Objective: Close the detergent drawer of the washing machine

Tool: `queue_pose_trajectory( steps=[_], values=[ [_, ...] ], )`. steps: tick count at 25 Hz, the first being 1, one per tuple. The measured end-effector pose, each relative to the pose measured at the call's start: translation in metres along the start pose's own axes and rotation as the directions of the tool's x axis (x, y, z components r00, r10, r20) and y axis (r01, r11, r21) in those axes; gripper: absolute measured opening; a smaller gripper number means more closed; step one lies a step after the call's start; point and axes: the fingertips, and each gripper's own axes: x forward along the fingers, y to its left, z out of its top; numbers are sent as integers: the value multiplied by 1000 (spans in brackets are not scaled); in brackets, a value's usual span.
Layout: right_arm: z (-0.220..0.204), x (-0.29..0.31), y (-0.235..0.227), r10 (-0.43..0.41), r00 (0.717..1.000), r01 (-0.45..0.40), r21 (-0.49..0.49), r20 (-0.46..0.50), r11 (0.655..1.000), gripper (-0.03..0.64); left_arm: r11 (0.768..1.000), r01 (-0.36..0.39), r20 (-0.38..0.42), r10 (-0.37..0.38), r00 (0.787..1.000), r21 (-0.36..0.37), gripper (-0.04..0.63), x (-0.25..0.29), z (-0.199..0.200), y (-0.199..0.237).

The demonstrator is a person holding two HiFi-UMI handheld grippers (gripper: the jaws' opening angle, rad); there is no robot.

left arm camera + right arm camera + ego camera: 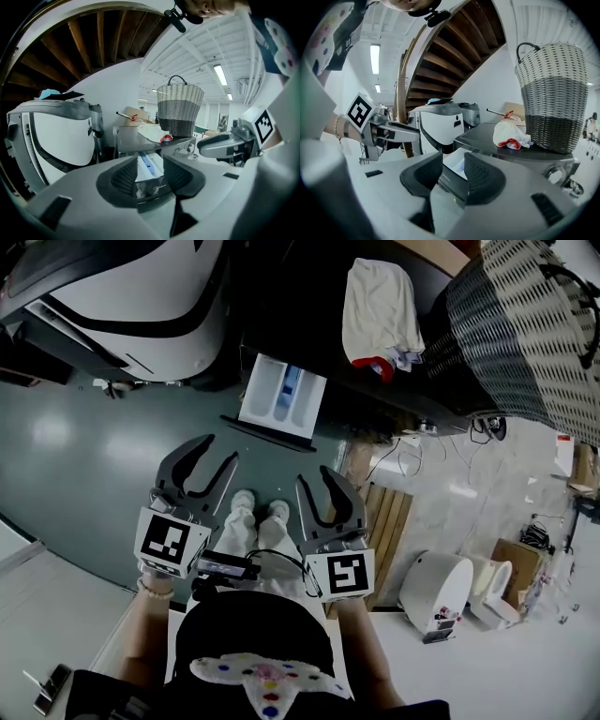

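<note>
The washing machine (309, 329) has a dark top, and its detergent drawer (281, 397) stands pulled out toward me, white inside with a blue insert. My left gripper (222, 448) hovers short of the drawer and a little to its left, open and empty. My right gripper (314, 474) is beside it, below the drawer's right end, also open and empty. In the left gripper view the drawer (149, 168) shows beyond the gap of the left gripper (150, 161). In the right gripper view the drawer (457, 168) lies beyond the right gripper (453, 158). Neither gripper touches it.
A wicker basket (525, 324) and a crumpled white cloth (378, 310) sit on the machine's top. A white machine with a dark door band (141, 287) stands to the left. Wooden slats (386, 521), cables and a white drum-like unit (436, 587) lie at the right. My shoes (260, 507) are between the grippers.
</note>
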Motion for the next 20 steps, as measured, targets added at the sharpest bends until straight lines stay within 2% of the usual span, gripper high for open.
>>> queue_pose_trajectory(
  steps=[4, 12, 20],
  values=[
    [-13, 5, -4, -26, 1000, 26, 2, -10, 1000, 129, 1000, -20, -6, 20, 1000, -18, 169, 6, -13, 8],
    [-43, 15, -13, -75, 997, 75, 16, -27, 997, 129, 1000, -9, -51, 9, 999, -2, 175, 18, -48, 16],
    [-89, 28, -19, -116, 989, 120, 45, -92, 992, 129, 1000, -15, -78, 14, 997, -11, 176, 34, -82, 28]
  ],
)
